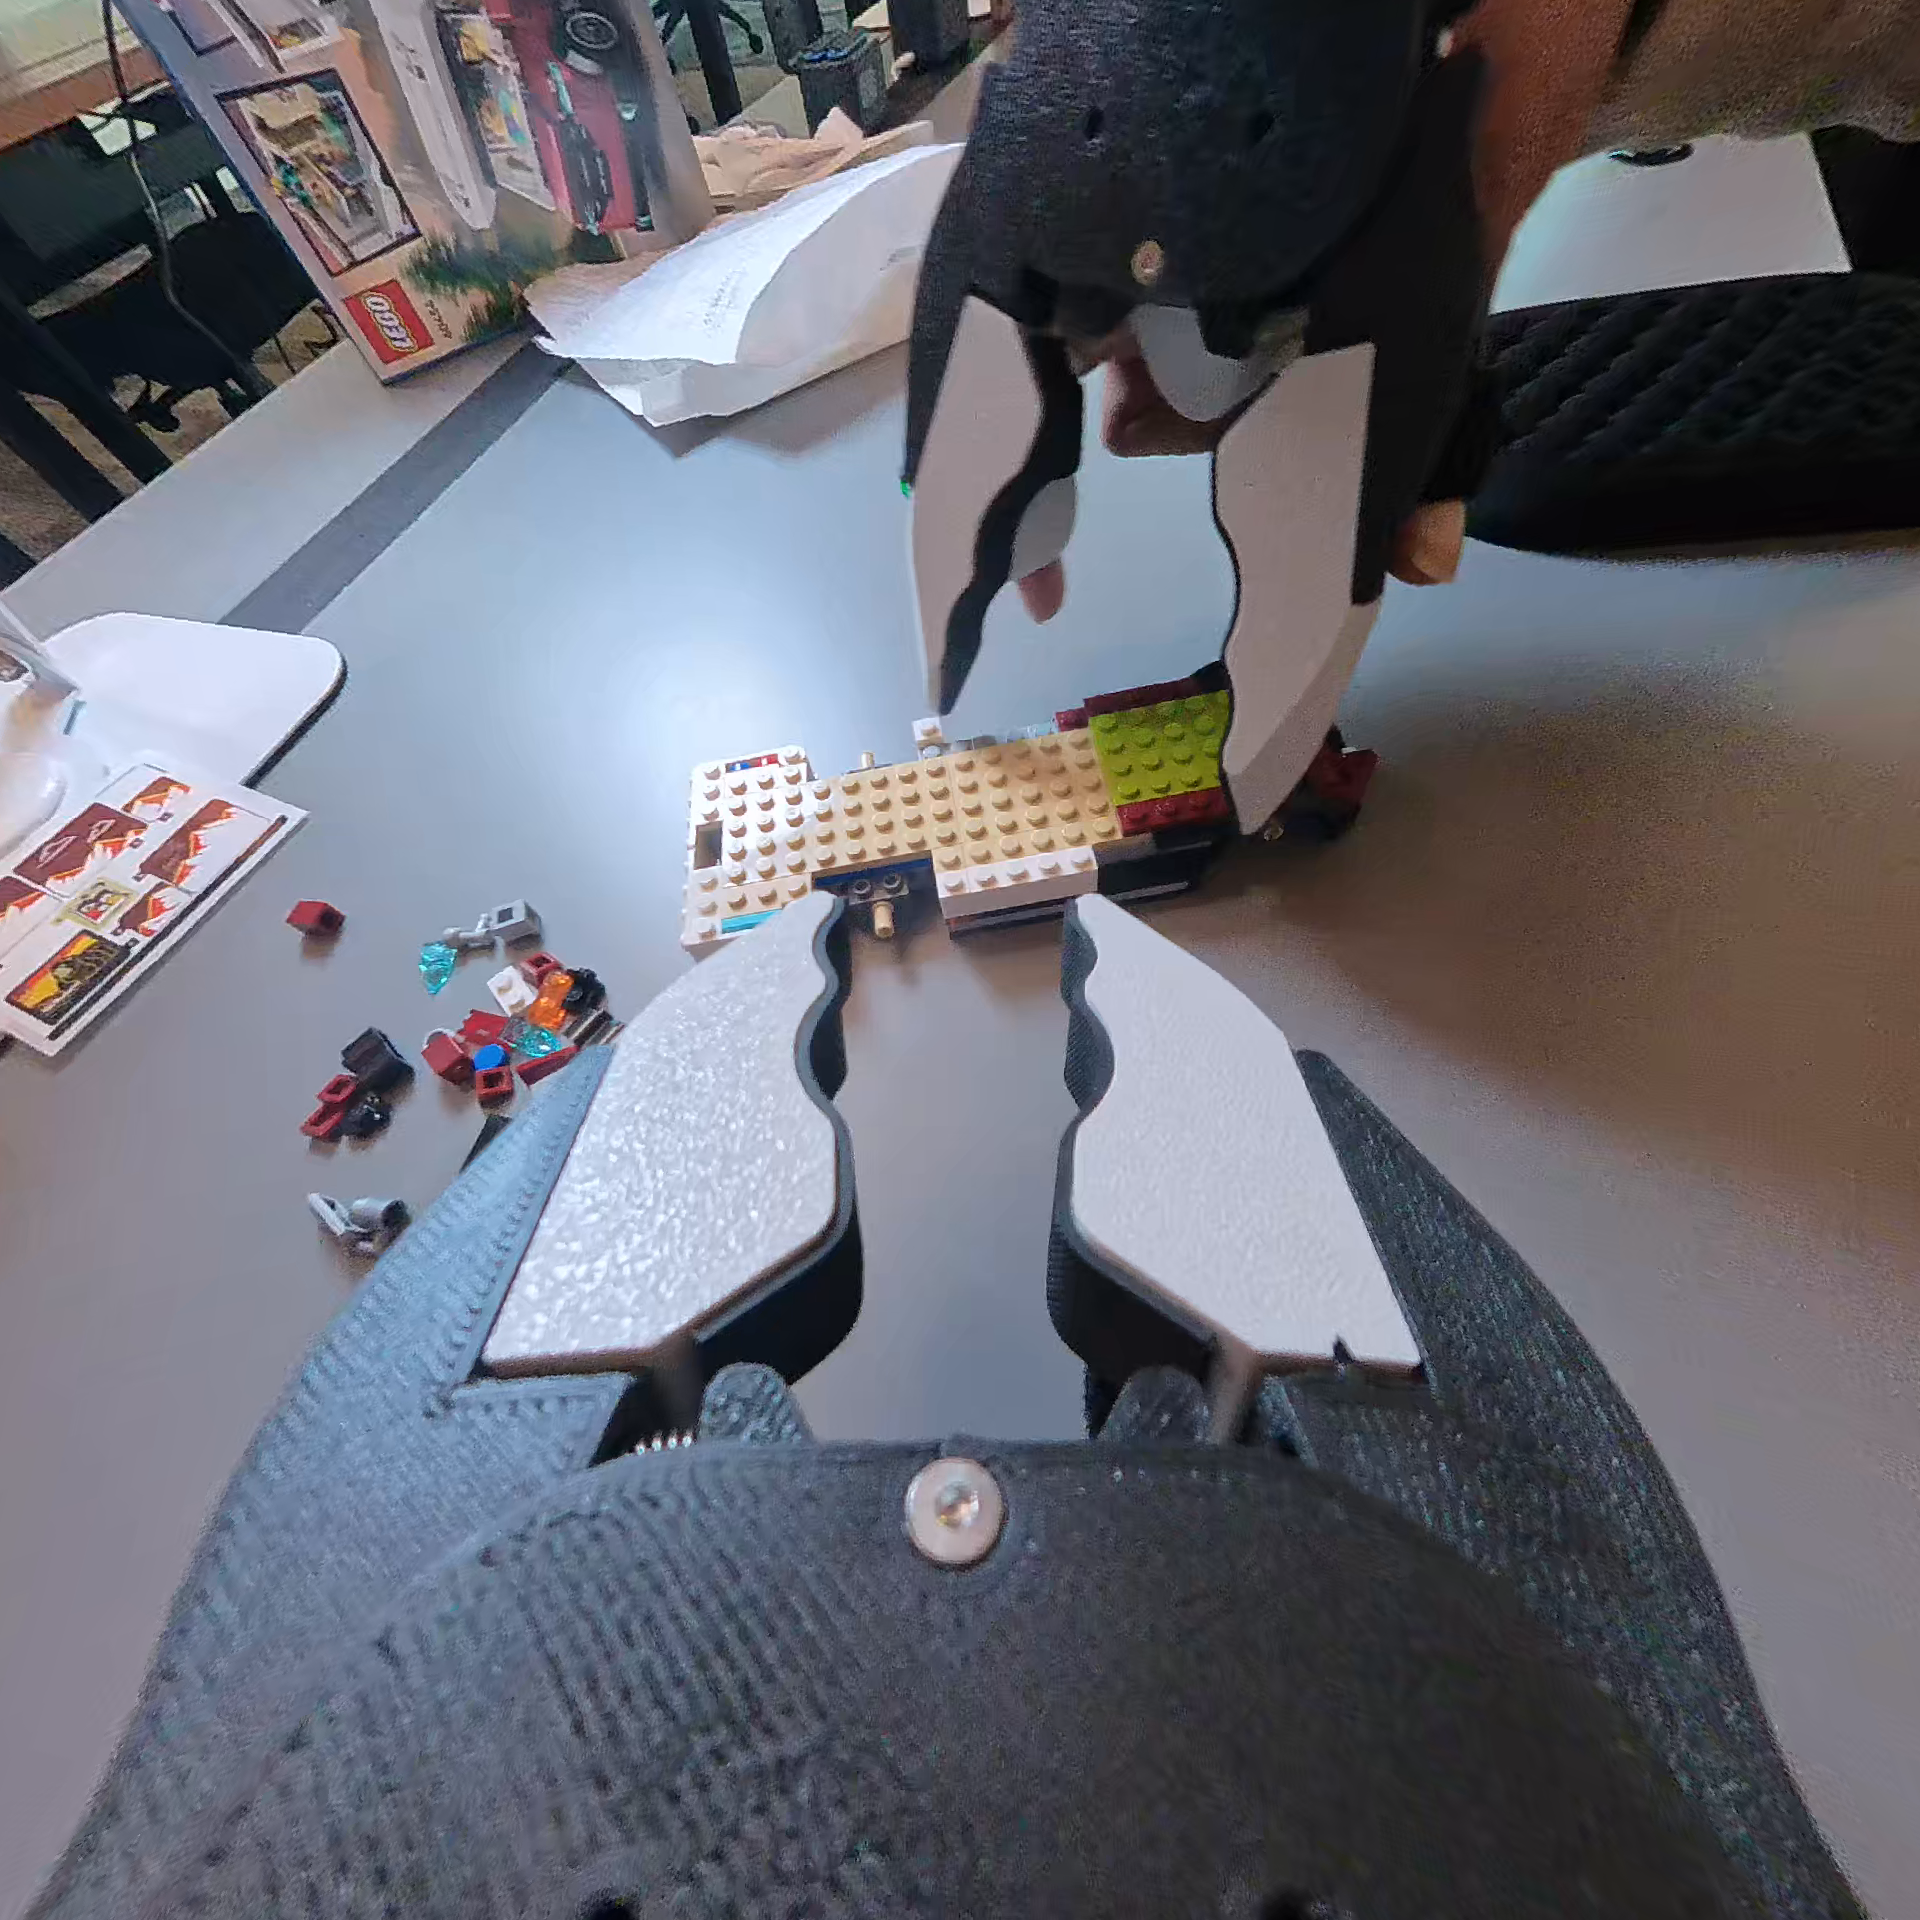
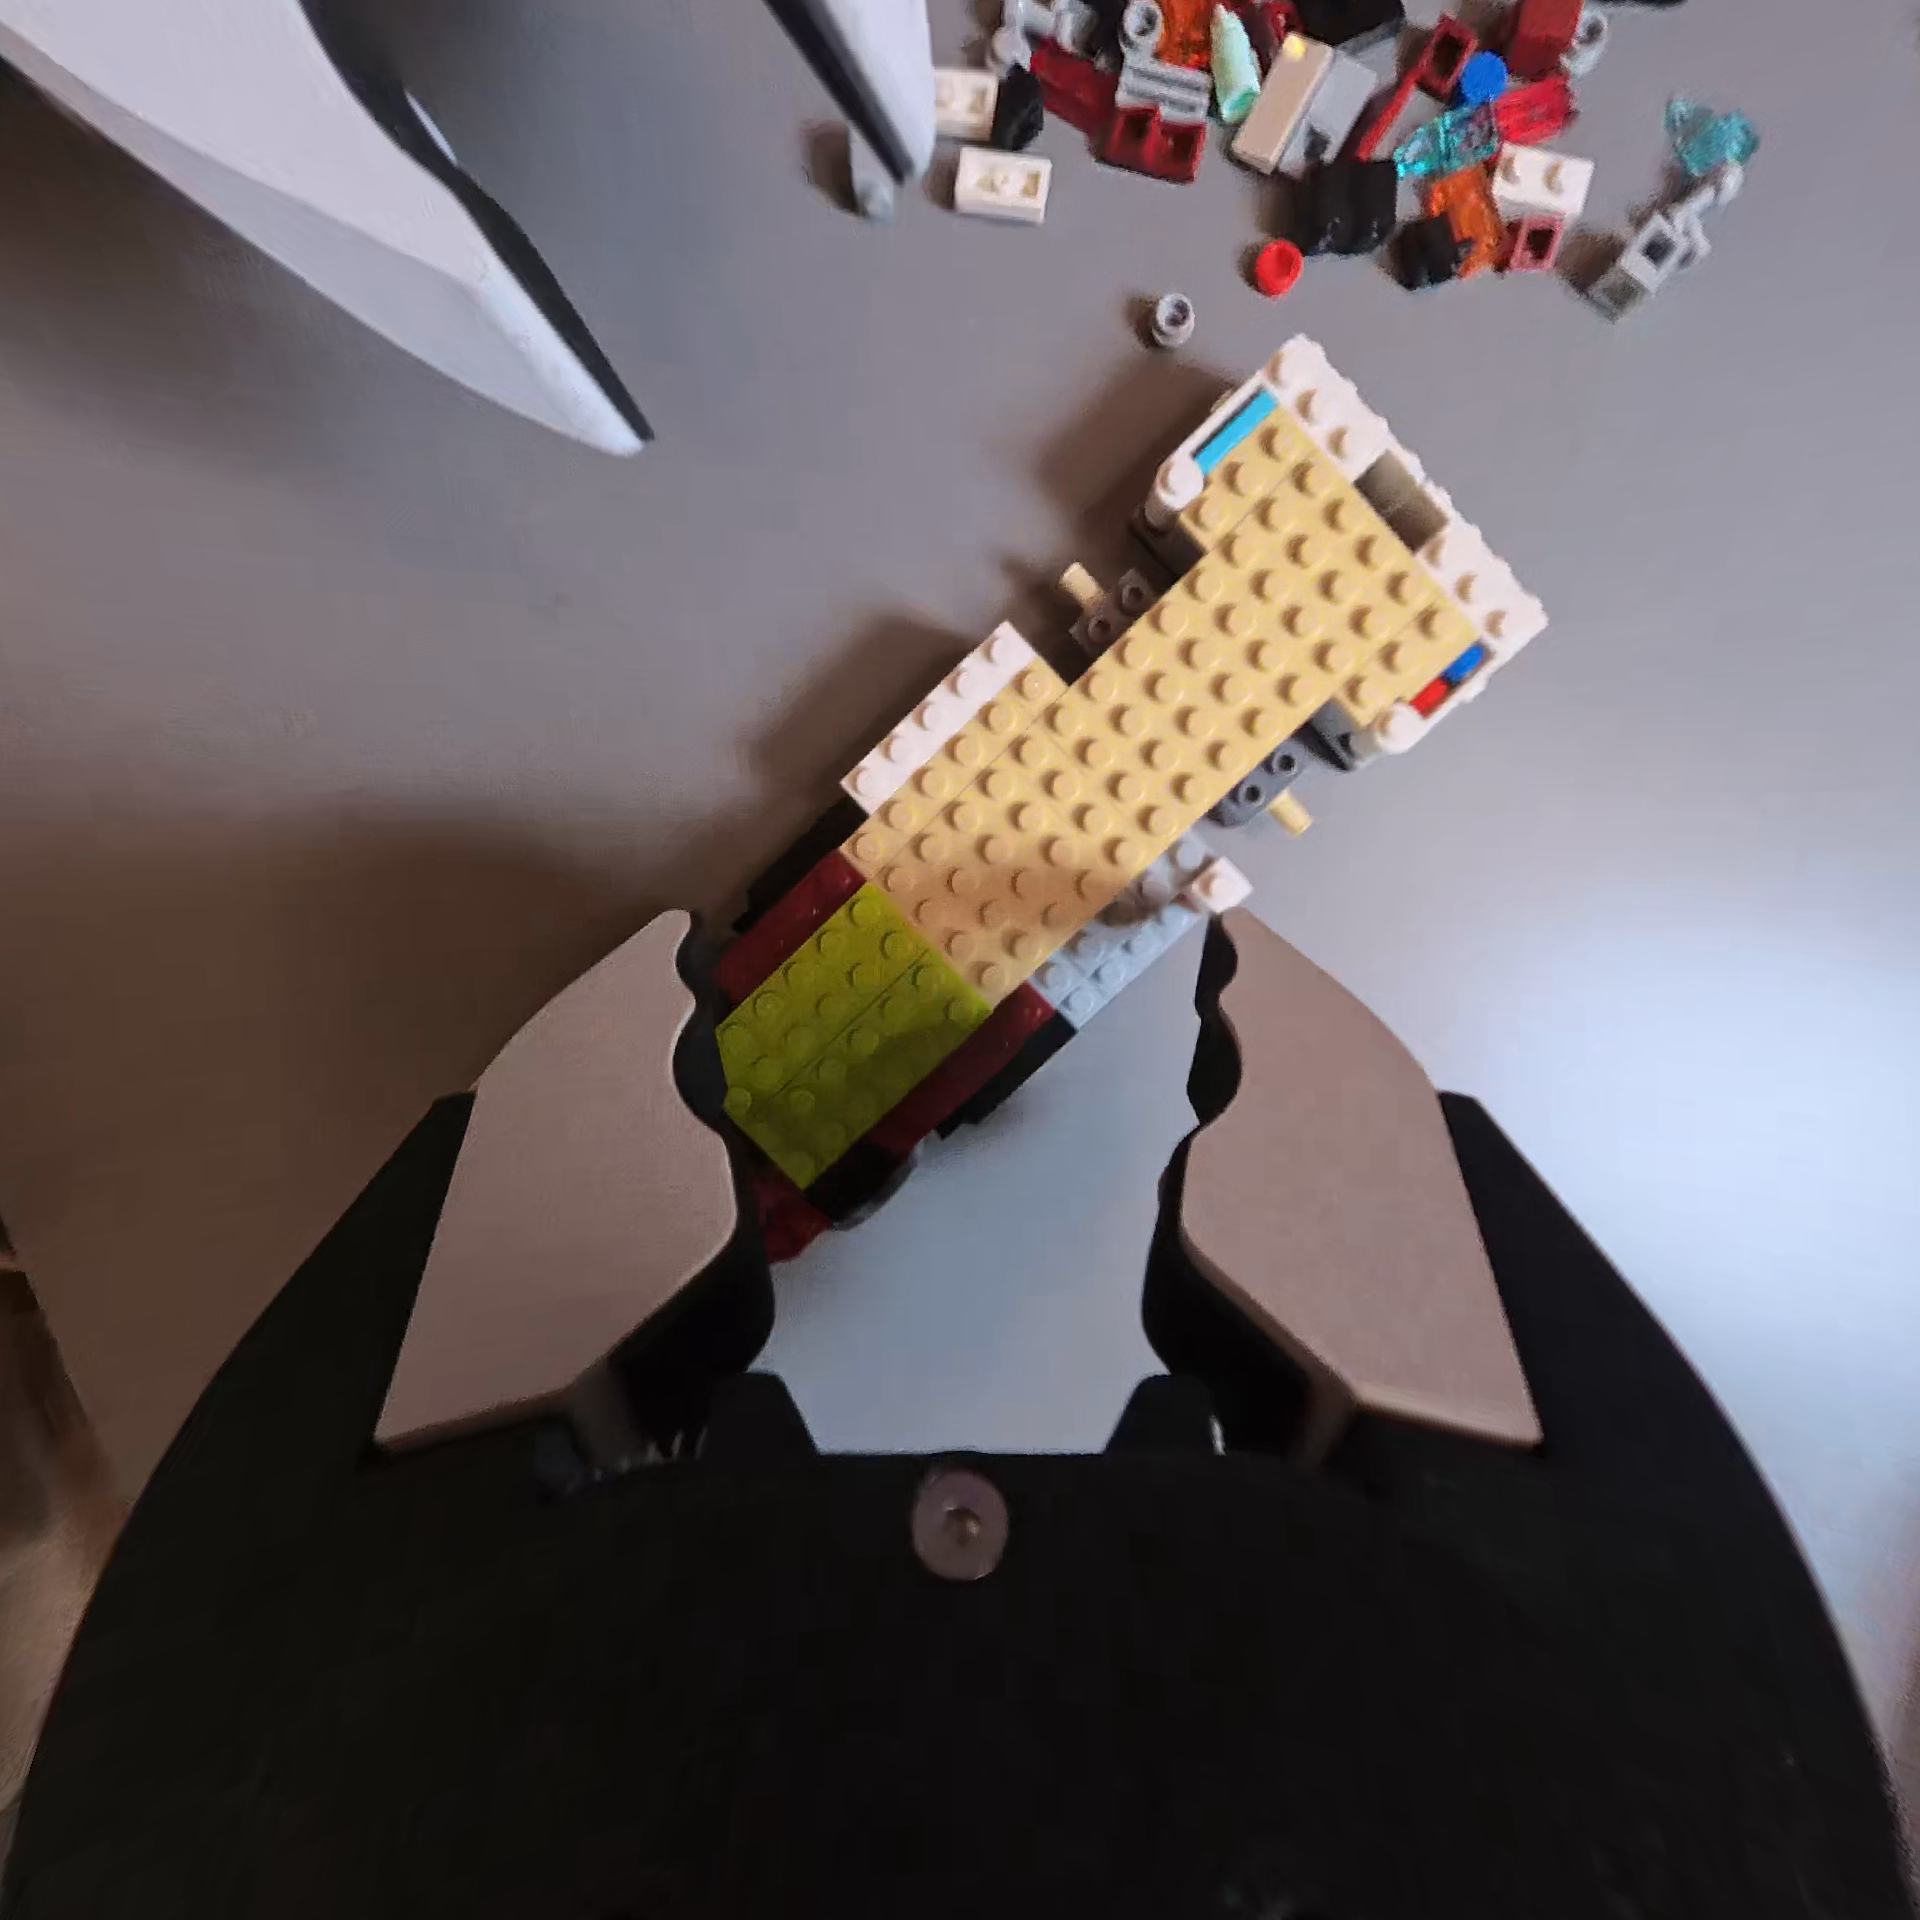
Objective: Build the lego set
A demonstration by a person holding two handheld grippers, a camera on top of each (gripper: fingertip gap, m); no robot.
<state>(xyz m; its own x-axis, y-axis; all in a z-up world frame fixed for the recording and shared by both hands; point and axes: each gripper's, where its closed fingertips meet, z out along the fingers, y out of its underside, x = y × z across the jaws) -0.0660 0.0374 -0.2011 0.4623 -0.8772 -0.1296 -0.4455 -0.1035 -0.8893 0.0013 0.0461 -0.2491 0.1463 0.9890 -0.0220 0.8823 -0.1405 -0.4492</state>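
Note:
A long brick model (image 1: pixel 935 810) with a tan studded top, white edges and a lime-green end lies flat on the grey table (image 1: pixel 623 623). My left gripper (image 1: pixel 956 914) is open and empty, its tips just short of the model's near edge. My right gripper (image 2: pixel 951 935) is open wide and straddles the lime-green end (image 2: pixel 831 1039). Its left finger (image 2: pixel 623 1091) is close against the dark red side, and its right finger (image 2: pixel 1320 1122) stands clear of the model. The model (image 2: pixel 1143 727) stretches away from it. The right gripper also shows from above in the left wrist view (image 1: pixel 1107 764), held by a hand.
Several loose small bricks (image 1: pixel 488 1029) lie left of the model and also show in the right wrist view (image 2: pixel 1351 125). A sticker sheet (image 1: pixel 114 894), a white flat base (image 1: pixel 187 675), a toy box (image 1: pixel 416 208) and a white paper bag (image 1: pixel 769 281) sit farther left and back. The gap from one gripper's tips to the other's is roughly 9 cm.

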